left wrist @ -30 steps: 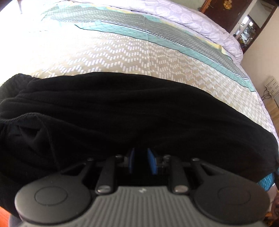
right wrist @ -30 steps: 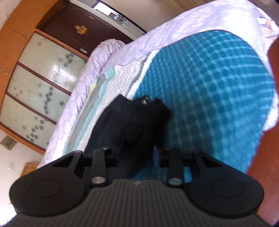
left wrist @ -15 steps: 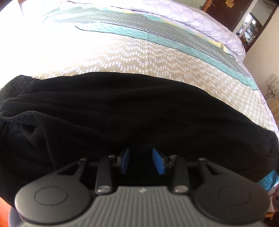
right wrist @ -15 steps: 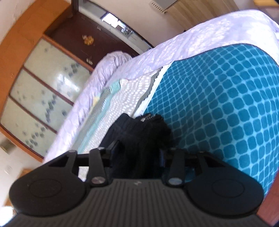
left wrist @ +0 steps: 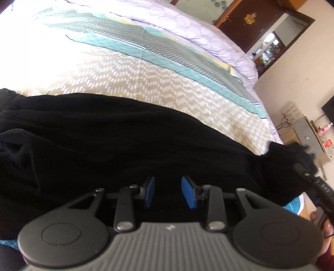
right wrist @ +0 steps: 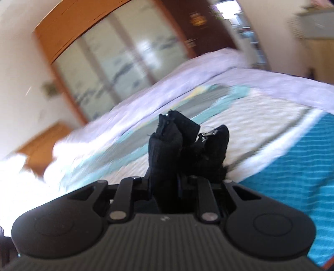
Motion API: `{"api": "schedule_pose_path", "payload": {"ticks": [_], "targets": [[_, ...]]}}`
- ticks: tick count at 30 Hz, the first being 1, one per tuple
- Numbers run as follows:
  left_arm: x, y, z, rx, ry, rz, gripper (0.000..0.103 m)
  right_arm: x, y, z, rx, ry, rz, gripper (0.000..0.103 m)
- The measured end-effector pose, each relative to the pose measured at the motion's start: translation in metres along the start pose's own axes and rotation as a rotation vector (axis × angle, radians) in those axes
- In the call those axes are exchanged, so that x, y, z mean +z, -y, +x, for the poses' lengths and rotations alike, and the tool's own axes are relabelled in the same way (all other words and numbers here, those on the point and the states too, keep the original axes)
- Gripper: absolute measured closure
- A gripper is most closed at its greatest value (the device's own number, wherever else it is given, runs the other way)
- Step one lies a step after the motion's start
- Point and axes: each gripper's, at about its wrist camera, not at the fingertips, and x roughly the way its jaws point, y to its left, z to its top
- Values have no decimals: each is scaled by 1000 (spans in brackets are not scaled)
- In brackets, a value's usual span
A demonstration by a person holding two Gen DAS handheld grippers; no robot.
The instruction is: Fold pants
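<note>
No readable writing is showing in either view.

A small pale logo mark is sitting at the top middle of the ribbed grey plastic gripper housing (left wrist: 170, 228) in the left wrist view, and a fainter one on the ribbed dark housing (right wrist: 165, 218) in the right wrist view, but neither is forming letters. A gold ornament is gleaming on the dark brown wooden door (left wrist: 249, 17) at the upper right; it is too small to read. The right wrist view is blurring everything else beyond legibility.
</note>
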Motion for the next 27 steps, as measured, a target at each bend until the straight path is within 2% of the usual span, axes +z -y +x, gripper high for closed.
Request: {"api": "schedule_pose_path", "payload": {"ticks": [3, 5, 7, 9, 10, 11, 13, 16, 17, 18, 19, 20, 21, 23, 25, 26, 27], "targets": [[-2, -5, -3, -5, 3, -15, 73, -21, -41, 28, 78, -99, -91, 79], [-3, -12, -6, -6, 5, -36, 73, -41, -65, 51, 105, -194, -156, 78], [-5, -20, -12, -6, 15, -54, 73, -66, -82, 78, 118, -331, -223, 70], [-5, -29, -19, -6, 31, -71, 72, -92, -92, 101, 93, -474, -308, 53], [-6, -36, -25, -9, 41, -78, 72, -97, -97, 97, 91, -446, -356, 47], [-7, -42, -29, -13, 51, -89, 72, -96, -103, 93, 101, -433, -389, 35], [-8, -54, -39, -27, 70, -117, 72, -87, -110, 80, 164, -419, -392, 34], [-13, -74, -55, -36, 104, -154, 72, -69, -113, 59, 266, -369, -362, 37], [-15, -80, -62, -39, 120, -167, 72, -63, -113, 54, 278, -344, -350, 45], [-17, -87, -68, -43, 137, -181, 72, -61, -114, 51, 277, -328, -335, 60], [-20, -94, -77, -48, 156, -199, 72, -62, -115, 52, 268, -327, -317, 68], [-23, -100, -83, -45, 175, -213, 71, -62, -113, 56, 251, -329, -301, 80], [-26, -108, -91, -34, 197, -229, 69, -63, -111, 62, 229, -334, -289, 86], [-33, -122, -105, 4, 242, -273, 64, -72, -103, 79, 169, -375, -258, 87], [-39, -136, -115, 30, 268, -318, 64, -91, -93, 108, 76, -475, -255, 91], [-42, -142, -119, 47, 277, -340, 63, -104, -89, 112, 96, -459, -236, 91], [-45, -148, -122, 61, 288, -364, 61, -103, -90, 114, 84, -466, -215, 91]]}}
